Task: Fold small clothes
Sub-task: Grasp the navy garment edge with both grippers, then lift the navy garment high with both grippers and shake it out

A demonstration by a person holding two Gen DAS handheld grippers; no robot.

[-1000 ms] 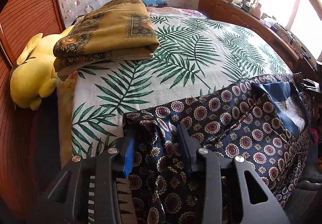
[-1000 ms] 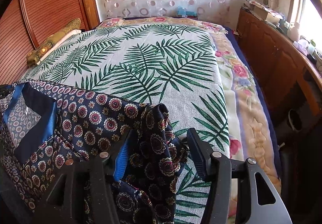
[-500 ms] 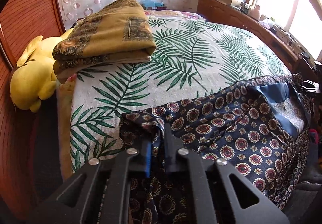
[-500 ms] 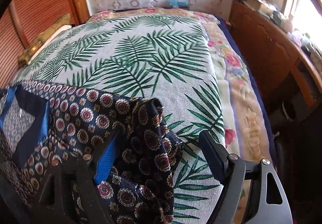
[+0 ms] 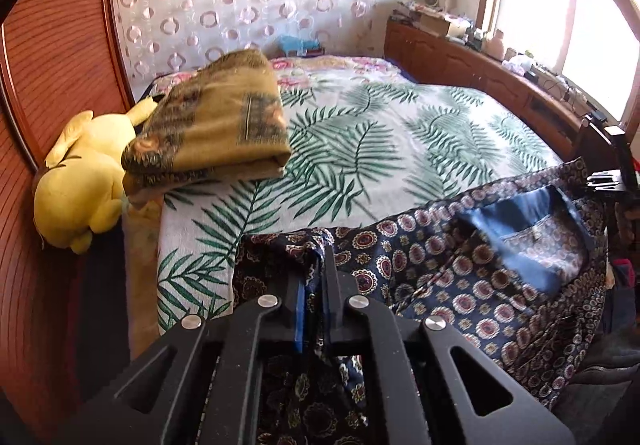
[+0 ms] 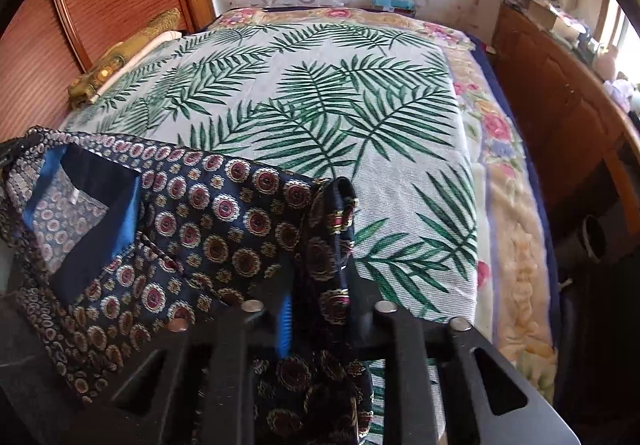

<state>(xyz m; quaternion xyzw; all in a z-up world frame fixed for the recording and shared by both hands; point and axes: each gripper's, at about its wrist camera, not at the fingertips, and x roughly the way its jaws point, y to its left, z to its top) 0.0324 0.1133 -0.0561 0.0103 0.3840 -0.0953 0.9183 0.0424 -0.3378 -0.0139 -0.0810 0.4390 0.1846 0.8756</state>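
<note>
- patterned shirt (image 5: 460,265) lies at the near edge of the bed, collar up, on the palm-leaf bedspread (image 5: 360,149).
- left gripper (image 5: 314,285) is pinching the shirt's left corner, fingers pressed on cloth.
- right gripper (image 6: 320,285) is clamped on a bunch at the shirt's right corner.
- to fold well: lift both corners level, keep the edge taut, lay it flat toward the far side.
- folded mustard blanket (image 5: 212,129) and yellow plush toy (image 5: 80,185) sit far left, well apart.
</note>
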